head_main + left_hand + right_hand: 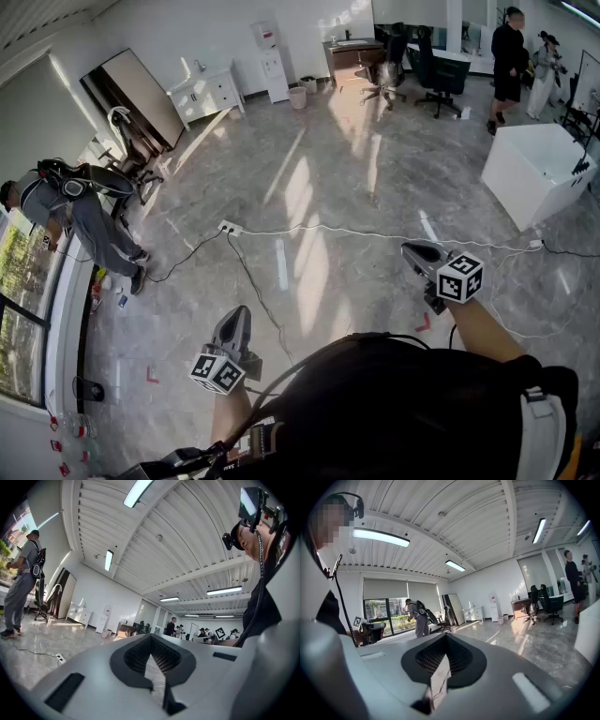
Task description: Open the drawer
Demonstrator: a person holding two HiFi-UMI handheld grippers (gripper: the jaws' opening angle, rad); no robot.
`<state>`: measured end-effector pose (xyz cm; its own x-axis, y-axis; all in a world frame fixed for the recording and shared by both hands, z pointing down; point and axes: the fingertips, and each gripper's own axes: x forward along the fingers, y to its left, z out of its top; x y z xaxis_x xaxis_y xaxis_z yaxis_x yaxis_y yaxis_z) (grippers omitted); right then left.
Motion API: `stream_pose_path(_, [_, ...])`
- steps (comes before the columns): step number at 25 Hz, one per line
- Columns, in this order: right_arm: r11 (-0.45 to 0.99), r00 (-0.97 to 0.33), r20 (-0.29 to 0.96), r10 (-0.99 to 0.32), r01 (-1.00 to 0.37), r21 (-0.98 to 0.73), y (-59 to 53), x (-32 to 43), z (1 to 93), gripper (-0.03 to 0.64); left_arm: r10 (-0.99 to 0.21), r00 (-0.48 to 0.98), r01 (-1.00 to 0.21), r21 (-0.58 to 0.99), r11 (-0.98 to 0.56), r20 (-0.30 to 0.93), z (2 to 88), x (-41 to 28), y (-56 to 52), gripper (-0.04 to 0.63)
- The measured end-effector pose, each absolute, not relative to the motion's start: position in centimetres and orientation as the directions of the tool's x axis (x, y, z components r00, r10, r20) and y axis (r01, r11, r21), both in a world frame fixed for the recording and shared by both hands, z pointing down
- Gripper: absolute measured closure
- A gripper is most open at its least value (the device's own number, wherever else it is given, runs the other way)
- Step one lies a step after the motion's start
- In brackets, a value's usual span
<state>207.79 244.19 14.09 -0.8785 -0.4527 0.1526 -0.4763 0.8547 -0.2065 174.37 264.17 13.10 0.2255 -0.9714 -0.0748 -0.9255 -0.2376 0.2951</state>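
Observation:
A white cabinet with drawers (208, 94) stands against the far wall at the back left, its drawers closed; it also shows small in the left gripper view (80, 616) and the right gripper view (474, 613). Both grippers are far from it, held over bare marble floor. My left gripper (236, 323) is low in the head view, its jaws together with nothing between them (151, 638). My right gripper (419, 251) is further right, shut and empty too (446, 638). Both point out across the room.
A power strip (230, 227) with cables lies on the floor ahead. A white box-like unit (539, 173) stands at the right. Office chairs (436, 70) and a desk are at the back. One person (80, 220) bends by the left window; others (508, 61) stand back right.

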Motion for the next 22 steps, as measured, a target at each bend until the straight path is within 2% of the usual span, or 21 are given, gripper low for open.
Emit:
stream_pose_path(17, [0.857,-0.882,0.154,-0.446,-0.47,-0.21,244.8,204.6,14.4,0.617,-0.974,0.216,-0.928,0.296,-0.228,-0.074,13.1,171.7,265.7,0.604])
stream_pose_path(22, [0.824,-0.865,0.161,-0.475,-0.501,-0.265,244.5,203.6,14.5,0.616,-0.977,0.203,-0.929,0.303,-0.213,-0.065,12.9,170.3,266.7,0.604])
